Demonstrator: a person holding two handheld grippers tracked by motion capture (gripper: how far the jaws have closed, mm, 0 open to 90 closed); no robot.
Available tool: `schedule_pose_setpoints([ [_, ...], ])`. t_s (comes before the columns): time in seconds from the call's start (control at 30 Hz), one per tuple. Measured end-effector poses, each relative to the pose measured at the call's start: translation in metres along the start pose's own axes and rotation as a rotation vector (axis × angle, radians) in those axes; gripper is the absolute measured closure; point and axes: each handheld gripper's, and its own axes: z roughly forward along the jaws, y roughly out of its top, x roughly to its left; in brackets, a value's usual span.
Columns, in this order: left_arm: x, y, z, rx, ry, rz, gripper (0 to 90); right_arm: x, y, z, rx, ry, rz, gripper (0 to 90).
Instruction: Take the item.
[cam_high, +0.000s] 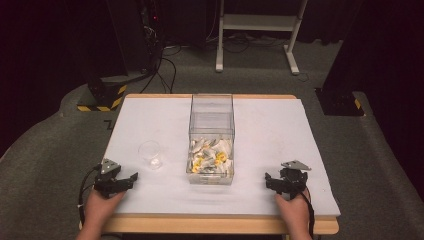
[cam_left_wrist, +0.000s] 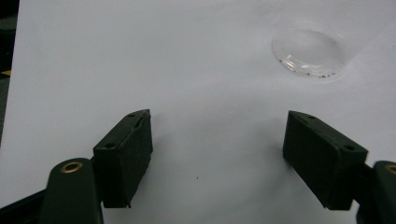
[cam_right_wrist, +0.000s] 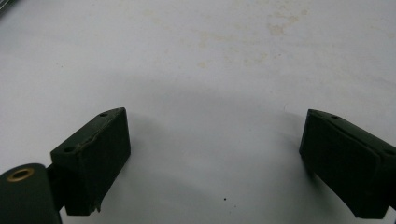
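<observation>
A tall clear plastic box (cam_high: 211, 137) stands at the middle of the white table (cam_high: 150, 115), with several white and yellow small pieces (cam_high: 210, 157) in its near end. A small clear glass cup (cam_high: 150, 154) stands left of the box; it also appears at the upper right of the left gripper view as a clear cup (cam_left_wrist: 309, 50). My left gripper (cam_high: 131, 179) rests near the table's front left, open and empty, just short of the cup. My right gripper (cam_high: 270, 181) rests at the front right, open, with bare table between its fingers (cam_right_wrist: 93, 158).
The table's wooden front edge (cam_high: 215, 225) runs just behind both hands. Beyond the table lie grey carpet, a white desk frame (cam_high: 260, 30), black stands and cables (cam_high: 165, 70). Faint yellowish stains (cam_right_wrist: 275, 25) mark the table surface ahead of the right gripper.
</observation>
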Motion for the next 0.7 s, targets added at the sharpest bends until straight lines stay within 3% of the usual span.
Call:
schedule_pose_setpoints([
  [0.7,-0.0005,0.0005,-0.0006,0.008,0.005,0.008,24.7,-0.0001,0.0,0.0,0.0,0.0,0.0,8.5],
])
